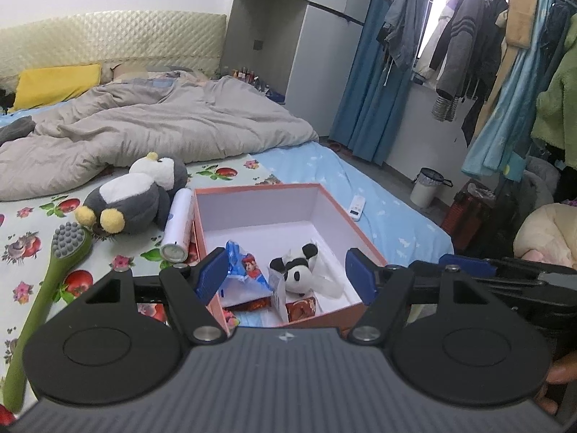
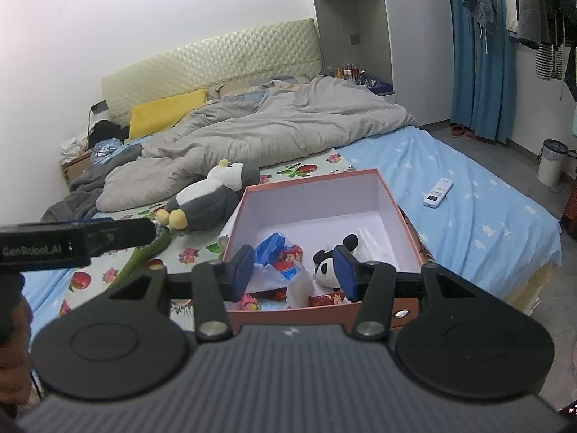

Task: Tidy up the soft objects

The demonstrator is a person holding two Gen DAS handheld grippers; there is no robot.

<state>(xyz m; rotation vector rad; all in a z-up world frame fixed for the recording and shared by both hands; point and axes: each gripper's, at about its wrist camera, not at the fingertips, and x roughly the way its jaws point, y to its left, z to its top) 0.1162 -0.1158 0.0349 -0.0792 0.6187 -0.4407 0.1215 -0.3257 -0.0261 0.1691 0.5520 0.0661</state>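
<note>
An orange box [image 1: 355,229] [image 2: 317,180] with a white inside stands on the bed. In it lie a small panda plush [image 1: 299,270] [image 2: 326,265] and a blue plastic bag [image 1: 245,263] [image 2: 277,256] over red packets. A grey and white penguin plush [image 1: 133,198] [image 2: 212,195] lies on the floral sheet just left of the box. My left gripper [image 1: 286,276] hovers open above the box's near edge, nothing between its fingers. My right gripper [image 2: 294,272] hangs open beside it, also empty, with the panda showing behind its right finger.
A white cylinder [image 1: 178,223] and a green long-handled brush [image 1: 47,281] [image 2: 144,256] lie left of the box. A remote [image 1: 357,207] [image 2: 438,192] rests on the blue sheet. A crumpled grey duvet [image 1: 162,122] covers the far bed. A bin [image 2: 551,162] stands on the floor.
</note>
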